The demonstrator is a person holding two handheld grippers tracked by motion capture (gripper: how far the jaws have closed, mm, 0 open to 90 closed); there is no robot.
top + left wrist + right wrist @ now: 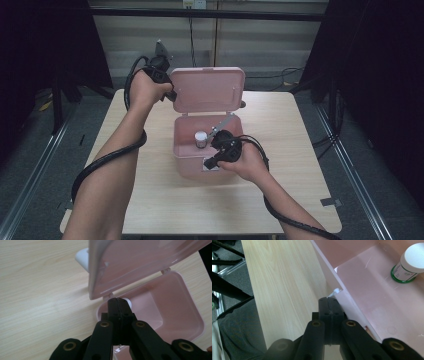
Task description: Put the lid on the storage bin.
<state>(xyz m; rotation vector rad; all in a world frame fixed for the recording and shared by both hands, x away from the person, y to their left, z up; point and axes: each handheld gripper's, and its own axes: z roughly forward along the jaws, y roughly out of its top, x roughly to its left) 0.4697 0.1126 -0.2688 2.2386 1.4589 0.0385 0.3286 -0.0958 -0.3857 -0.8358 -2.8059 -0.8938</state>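
A pink plastic box (186, 162) is seen around the middle of the high view, sitting on a light wooden table (150, 200), with its lid (207, 90) flipped up and standing nearly upright at the back. Inside the box, toward its left side, a small jar (201, 139) with a white cap is parked upright; in the right gripper view it turns up in the upper right corner, green ring around its base and all.

The left gripper (117, 301) is held up in the upper left-centre of the high view, right beside the lid's left edge. In the left gripper view its jaws are seen pressed flat together with nothing between them, tips sitting just under the lid's hinge corner. Whether the lid is actually touched can't be made out.

The right gripper (329, 300) is found at the box's front right part in the high view. Its jaws are also shut tight, nothing pinched, and are pointed at the box wall near a small white latch bit (336, 291).
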